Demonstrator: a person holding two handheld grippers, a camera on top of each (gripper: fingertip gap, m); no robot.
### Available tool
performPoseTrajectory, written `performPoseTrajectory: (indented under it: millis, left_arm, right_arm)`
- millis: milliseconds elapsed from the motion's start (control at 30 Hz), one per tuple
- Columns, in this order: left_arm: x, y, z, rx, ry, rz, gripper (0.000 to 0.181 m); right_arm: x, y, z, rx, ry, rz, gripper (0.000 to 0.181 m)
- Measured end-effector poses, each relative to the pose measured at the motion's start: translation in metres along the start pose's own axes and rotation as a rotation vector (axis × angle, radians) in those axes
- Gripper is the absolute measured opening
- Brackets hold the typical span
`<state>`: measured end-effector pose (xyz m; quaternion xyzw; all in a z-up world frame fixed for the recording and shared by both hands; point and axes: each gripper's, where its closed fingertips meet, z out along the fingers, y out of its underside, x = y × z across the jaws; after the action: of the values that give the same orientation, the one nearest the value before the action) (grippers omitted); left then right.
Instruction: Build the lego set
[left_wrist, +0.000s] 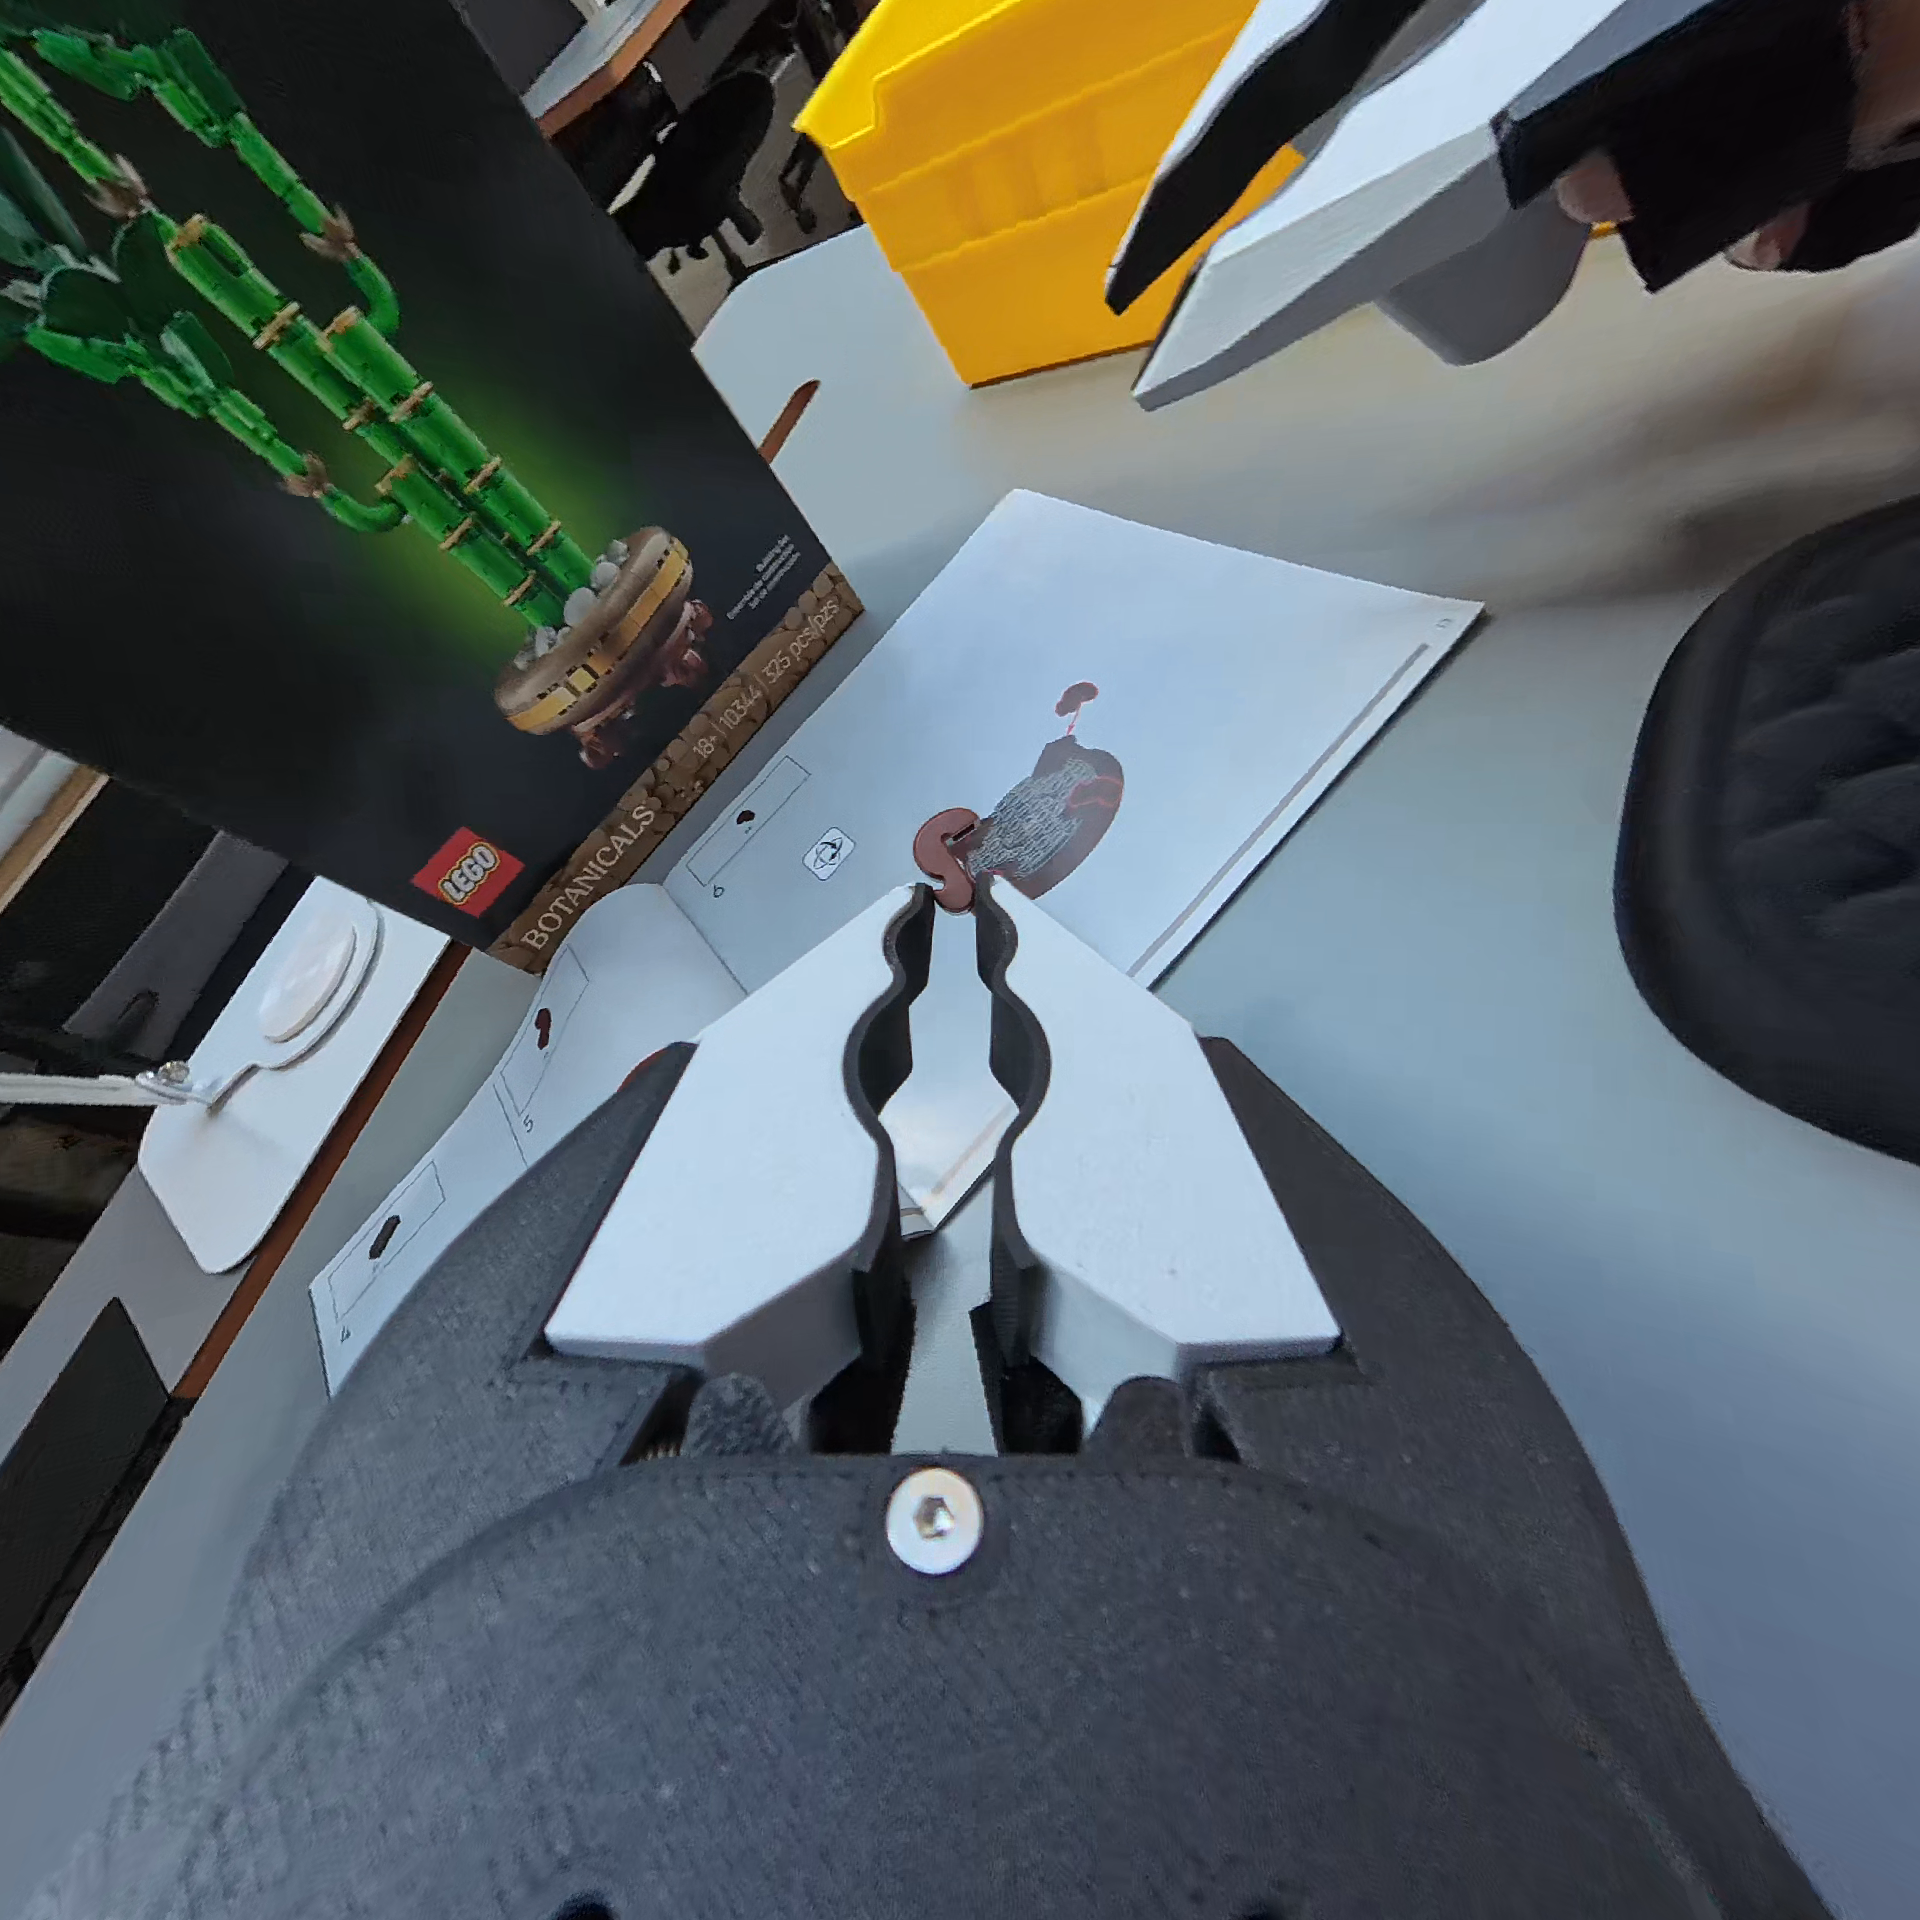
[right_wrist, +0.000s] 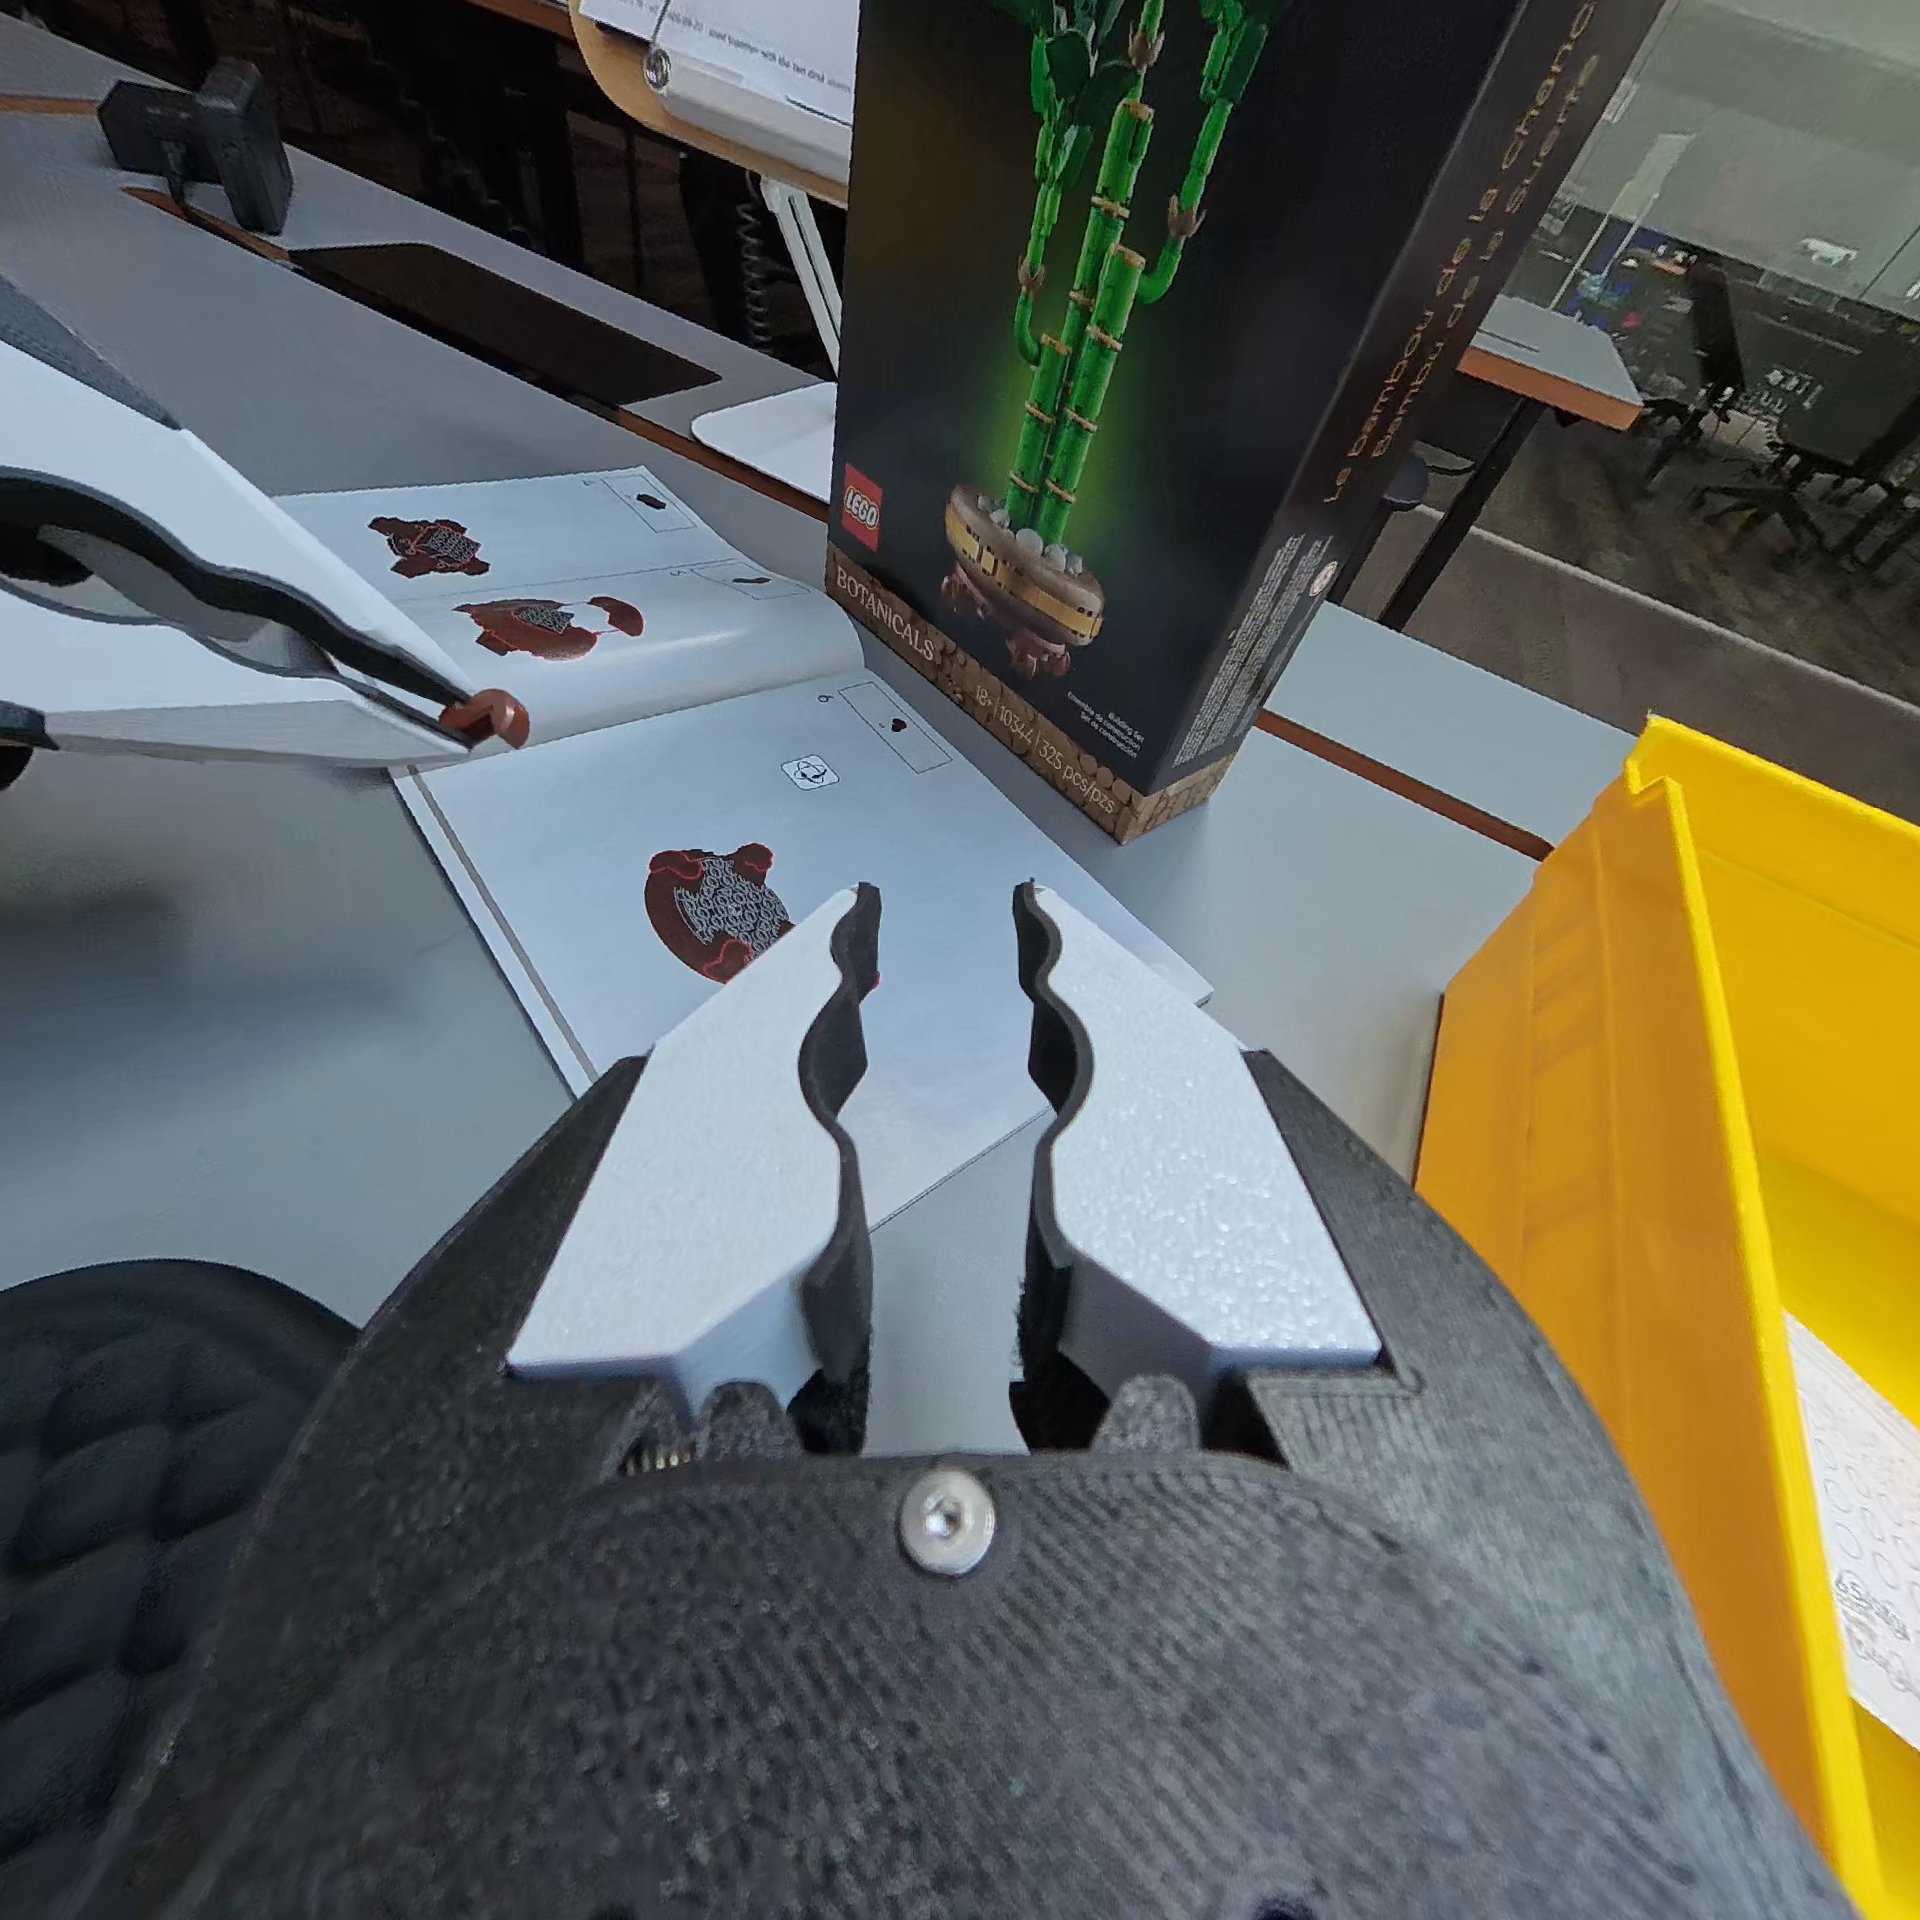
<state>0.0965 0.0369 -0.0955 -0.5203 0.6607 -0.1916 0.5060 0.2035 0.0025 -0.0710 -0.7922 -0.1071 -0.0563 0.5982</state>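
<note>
Reddish-brown lego piece (left_wrist: 943, 858), small and rounded, sits pinched at the very tips of the left claw (left_wrist: 951, 896), whose fingers have closed down narrow on it. From the right wrist view the same piece (right_wrist: 488, 717) shows at the end of the left claw (right_wrist: 465, 715), raised above the open instruction booklet (right_wrist: 665, 831); whether it clears the page by much cannot be judged from here. The right claw (right_wrist: 943, 888) stands apart with a clear gap between its fingers and holds nothing; it hangs over the near page of the booklet, just beside the printed drawing of a dark red, rounded build. In the left wrist view the right claw (left_wrist: 1138, 312) appears at the upper right, in front of the yellow bin (left_wrist: 987, 208).

The booklet lies flat on the grey counter (left_wrist: 1455, 1247), open to pages of step drawings. Behind it the lego box (right_wrist: 1091, 416) stands upright, dark with a picture of green bamboo in a round pot, touching or nearly touching the booklet's far edge. The yellow bin (right_wrist: 1662, 1143) sits to the right of the booklet on the counter. A black quilted cushion (left_wrist: 1787, 831) lies on the near side of the counter; it shows again at the lower left of the right wrist view (right_wrist: 114, 1507)
</note>
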Motion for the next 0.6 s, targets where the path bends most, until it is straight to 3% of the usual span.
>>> performPoseTrajectory:
  millis: [100,233,400,500,600]
  left_arm:
    - [0.01,-0.001,0.004,-0.021,0.042,0.144,0.006]
    - [0.017,-0.006,0.007,-0.033,0.086,0.348,0.006]
    - [0.035,-0.008,0.003,-0.059,0.222,0.606,0.006]
    - [0.044,-0.013,-0.004,-0.048,0.288,0.781,0.006]
    - [0.054,-0.019,-0.014,-0.036,0.4,0.937,0.006]
  right_arm:
    - [-0.01,-0.003,0.0,0.012,-0.055,0.008,0.026]
    - [-0.058,-0.007,-0.002,0.026,-0.336,0.033,0.027]
    - [-0.089,0.001,-0.003,-0.006,-0.44,-0.102,0.028]
    - [-0.104,0.016,-0.008,-0.11,-0.603,-0.007,0.028]
    - [-0.108,0.011,-0.016,-0.106,-0.699,0.092,0.029]
